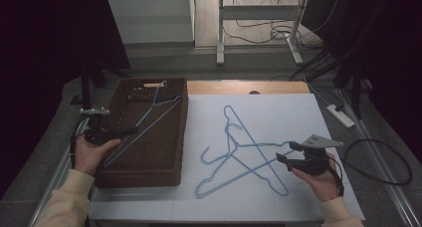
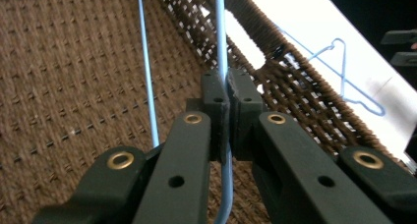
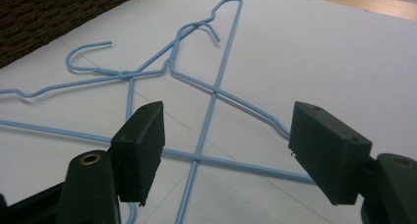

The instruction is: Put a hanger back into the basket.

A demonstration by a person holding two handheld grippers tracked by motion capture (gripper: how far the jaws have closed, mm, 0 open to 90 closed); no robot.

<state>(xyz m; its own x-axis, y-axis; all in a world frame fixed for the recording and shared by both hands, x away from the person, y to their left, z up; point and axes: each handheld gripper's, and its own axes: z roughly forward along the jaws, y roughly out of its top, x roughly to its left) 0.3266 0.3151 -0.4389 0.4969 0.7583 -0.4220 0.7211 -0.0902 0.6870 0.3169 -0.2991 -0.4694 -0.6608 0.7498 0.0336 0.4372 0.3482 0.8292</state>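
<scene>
Your left tool (image 1: 130,131) pinches the thin blue wire hanger (image 1: 149,116) inside the brown woven basket (image 1: 144,178). It's light, springy and slick, so grip a straight run. Your right tool (image 1: 287,152), held level with jaws wide and empty, hovers above the tangled blue hangers (image 1: 239,152) on the bench (image 1: 278,112).

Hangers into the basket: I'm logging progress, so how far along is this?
Done: nothing lies loose in the basket yet. In hand: the left gripper is shut on one hanger over the basket. Left: two crossed hangers on the table, with the right gripper open just above them.
</scene>
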